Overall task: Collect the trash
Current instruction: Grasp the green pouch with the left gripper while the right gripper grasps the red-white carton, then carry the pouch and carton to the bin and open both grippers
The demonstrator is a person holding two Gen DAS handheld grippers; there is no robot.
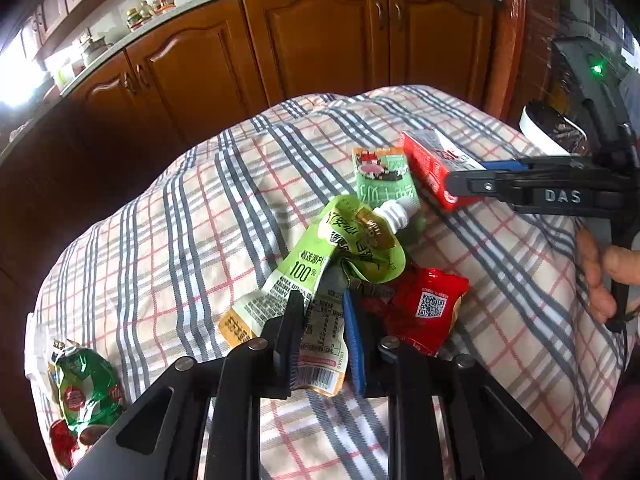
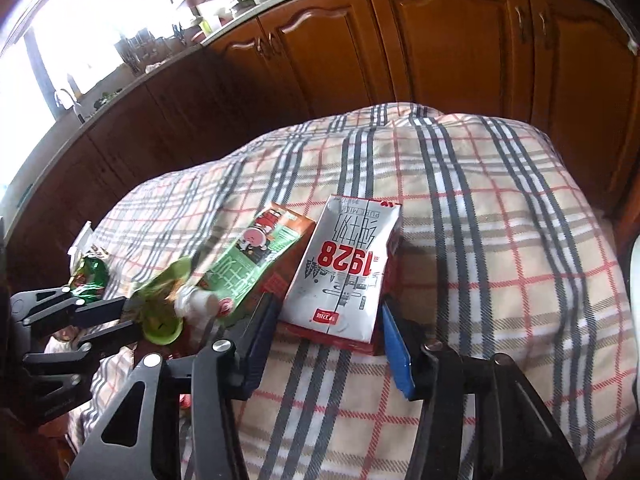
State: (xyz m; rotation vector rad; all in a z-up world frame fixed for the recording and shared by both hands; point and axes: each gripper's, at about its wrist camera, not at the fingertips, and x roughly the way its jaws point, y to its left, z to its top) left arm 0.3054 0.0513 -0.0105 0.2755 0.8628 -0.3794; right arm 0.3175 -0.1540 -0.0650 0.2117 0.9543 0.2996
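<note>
Left wrist: trash on checked cloth (image 1: 160, 240).
L gripper (image 1: 320, 332) jaws clamp green pouch (image 1: 304, 268); R gripper (image 2: 328, 340) jaws grip milk carton (image 2: 344, 268).

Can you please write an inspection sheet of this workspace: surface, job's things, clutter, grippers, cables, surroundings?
Surface: checked cloth over a rounded table top, wrinkled.
Job's things: green spouted pouch; red-and-white milk carton; green snack carton behind the pouch; red sachet beside the pouch; crumpled green wrapper at the cloth's left edge.
Clutter: nothing seen apart from the trash.
Grippers: left gripper jaws pressed on the pouch's lower end; right gripper jaws against both sides of the milk carton.
Cables: nothing seen.
Surroundings: wooden kitchen cabinets, a worktop with jars, a bright window.
</note>
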